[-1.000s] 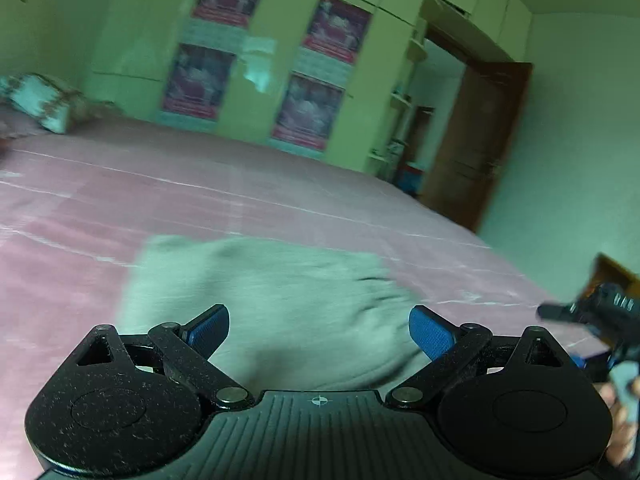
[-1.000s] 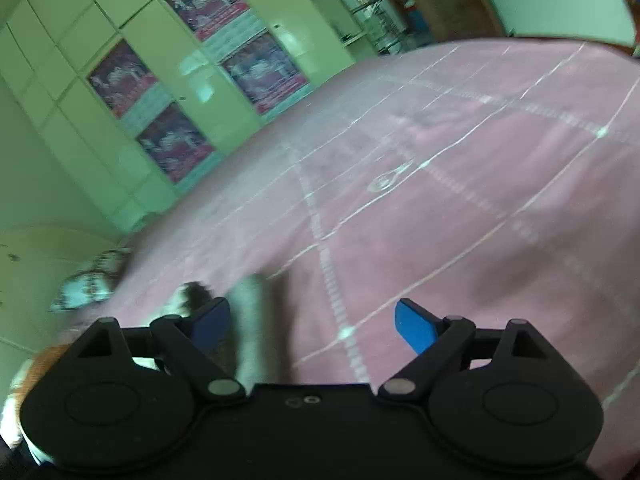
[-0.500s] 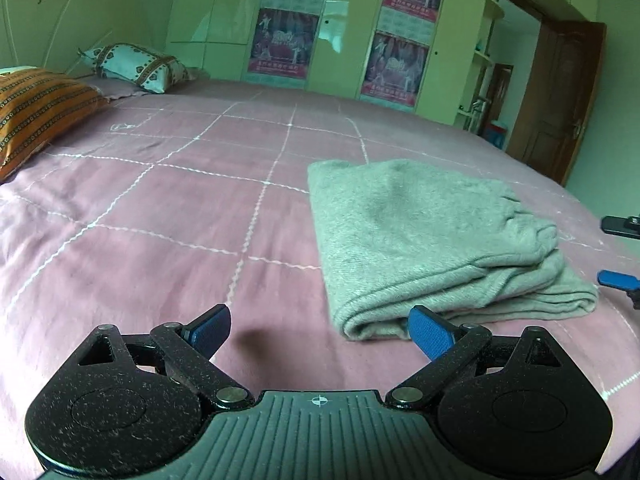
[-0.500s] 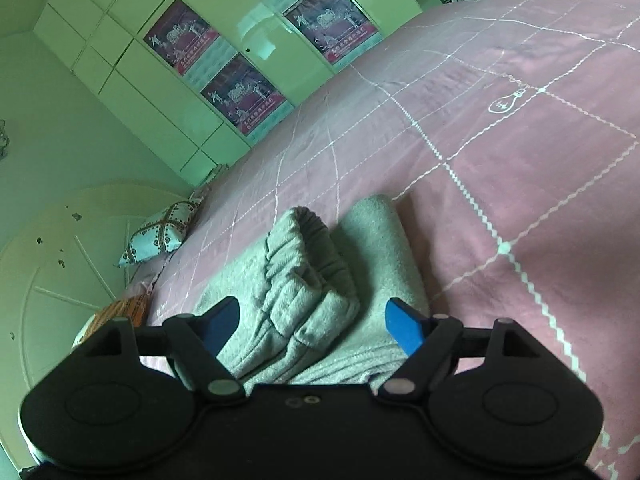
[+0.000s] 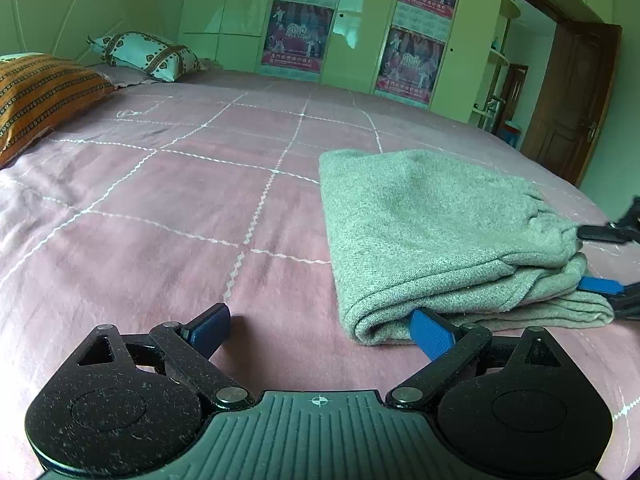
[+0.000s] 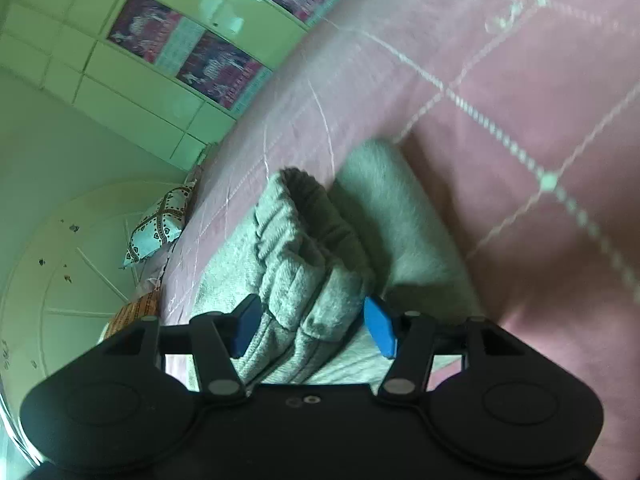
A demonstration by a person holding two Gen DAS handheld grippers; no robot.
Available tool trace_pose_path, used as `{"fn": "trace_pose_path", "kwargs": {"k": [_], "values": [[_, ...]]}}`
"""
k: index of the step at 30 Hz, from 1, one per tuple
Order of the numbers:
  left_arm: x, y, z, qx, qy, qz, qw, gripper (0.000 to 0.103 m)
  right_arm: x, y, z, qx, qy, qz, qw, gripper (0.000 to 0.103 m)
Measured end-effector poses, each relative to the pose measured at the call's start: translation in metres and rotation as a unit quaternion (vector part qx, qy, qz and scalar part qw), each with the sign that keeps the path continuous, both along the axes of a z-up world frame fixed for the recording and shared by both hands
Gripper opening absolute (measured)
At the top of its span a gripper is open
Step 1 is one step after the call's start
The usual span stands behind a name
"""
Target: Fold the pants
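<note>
Grey pants [image 5: 432,232] lie folded in a thick stack on the pink bed, right of centre in the left wrist view. My left gripper [image 5: 320,330] is open and empty, low over the bed at the stack's near left corner. My right gripper [image 6: 314,330] is open, its blue pads on either side of the gathered waistband end [image 6: 308,264] of the pants without pinching it. Its fingers [image 5: 600,286] show at the stack's right end in the left wrist view.
The pink quilted bedspread [image 5: 180,208] stretches left of the pants. An orange pillow [image 5: 36,96] and a patterned pillow [image 5: 148,54] lie at the head. A green wardrobe with posters [image 5: 360,28] and a brown door [image 5: 572,96] stand behind.
Both grippers swung round and came down close to the bed. The right gripper moved in over the waistband end and its jaws narrowed a little. The pants lie still.
</note>
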State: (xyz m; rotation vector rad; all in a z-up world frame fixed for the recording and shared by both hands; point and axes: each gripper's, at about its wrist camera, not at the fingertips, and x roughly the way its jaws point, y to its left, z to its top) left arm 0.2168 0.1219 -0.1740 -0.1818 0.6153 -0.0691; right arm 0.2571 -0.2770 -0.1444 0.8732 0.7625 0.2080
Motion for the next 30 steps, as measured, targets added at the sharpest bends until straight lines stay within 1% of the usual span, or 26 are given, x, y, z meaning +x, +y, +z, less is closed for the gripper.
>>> {"fn": "trace_pose_path", "kwargs": {"k": [2, 3, 5, 6, 7, 8, 9, 11, 14, 17, 19, 20, 21, 22, 23, 24, 25, 26, 28, 30], "values": [[0.001, 0.0, -0.001, -0.002, 0.003, -0.001, 1.0, 0.096, 0.006, 0.007, 0.001, 0.0, 0.0, -0.001, 1.0, 0.061], [0.001, 0.0, -0.001, -0.003, 0.003, -0.001, 1.0, 0.096, 0.01, 0.011, 0.003, -0.007, -0.001, -0.004, 1.0, 0.063], [0.001, -0.001, -0.001, -0.001, 0.002, -0.002, 1.0, 0.096, 0.019, 0.021, 0.004, -0.028, 0.016, -0.01, 0.999, 0.074], [0.001, -0.001, -0.001, -0.003, 0.001, -0.002, 1.0, 0.096, 0.023, 0.027, 0.006, -0.045, 0.026, -0.011, 0.999, 0.074], [0.001, 0.0, -0.001, -0.008, -0.001, -0.003, 1.0, 0.096, 0.027, 0.035, 0.008, -0.068, 0.034, -0.006, 0.997, 0.073], [0.0, 0.001, -0.001, -0.013, -0.004, -0.004, 0.9999, 0.096, 0.032, 0.043, 0.01, -0.098, 0.043, 0.006, 0.994, 0.05], [-0.001, 0.002, 0.0, -0.022, -0.008, -0.007, 0.9997, 0.096, 0.034, 0.047, 0.012, -0.115, 0.046, 0.017, 0.992, 0.04], [-0.005, 0.003, 0.002, -0.035, -0.021, -0.017, 0.999, 0.096, 0.03, 0.048, 0.017, -0.115, 0.032, 0.021, 0.993, 0.033], [-0.003, -0.002, 0.004, -0.036, -0.028, -0.027, 0.9986, 0.096, 0.015, 0.049, 0.038, -0.102, -0.024, 0.027, 0.994, 0.032], [0.006, -0.007, 0.0, -0.03, -0.018, -0.023, 0.9991, 0.096, 0.007, 0.056, 0.058, -0.092, -0.053, 0.036, 0.994, 0.03], [0.007, -0.008, 0.0, -0.033, -0.022, -0.018, 0.999, 0.096, 0.004, 0.06, 0.077, -0.082, -0.074, 0.045, 0.993, 0.03], [0.006, -0.005, 0.0, -0.041, -0.027, -0.01, 0.9988, 0.096, 0.002, 0.063, 0.088, -0.078, -0.087, 0.053, 0.992, 0.028], [0.005, -0.003, 0.001, -0.04, -0.03, -0.002, 0.9988, 0.096, 0.002, 0.064, 0.097, -0.076, -0.097, 0.06, 0.991, 0.027], [0.004, -0.003, 0.002, -0.037, -0.032, 0.0, 0.9988, 0.096, 0.0, 0.066, 0.106, -0.072, -0.108, 0.065, 0.989, 0.022], [0.002, -0.002, 0.003, -0.044, -0.037, -0.002, 0.9983, 0.096, -0.002, 0.068, 0.114, -0.066, -0.116, 0.07, 0.989, 0.02], [0.0, -0.002, 0.005, -0.051, -0.045, -0.006, 0.9977, 0.096, 0.002, 0.071, 0.123, -0.066, -0.122, 0.076, 0.987, 0.02], [0.0, -0.004, 0.006, -0.049, -0.048, -0.012, 0.9976, 0.096, 0.002, 0.076, 0.131, -0.078, -0.131, 0.084, 0.985, 0.02], [0.002, -0.006, 0.005, -0.043, -0.042, -0.014, 0.9981, 0.096, 0.003, 0.082, 0.136, -0.098, -0.138, 0.092, 0.981, 0.02], [0.005, -0.008, 0.002, -0.038, -0.027, -0.014, 0.9988, 0.096, 0.01, 0.09, 0.136, -0.128, -0.13, 0.099, 0.978, 0.02], [0.004, -0.007, 0.001, -0.042, -0.027, -0.011, 0.9987, 0.096, 0.014, 0.081, 0.118, -0.12, -0.107, 0.087, 0.983, 0.02]]}}
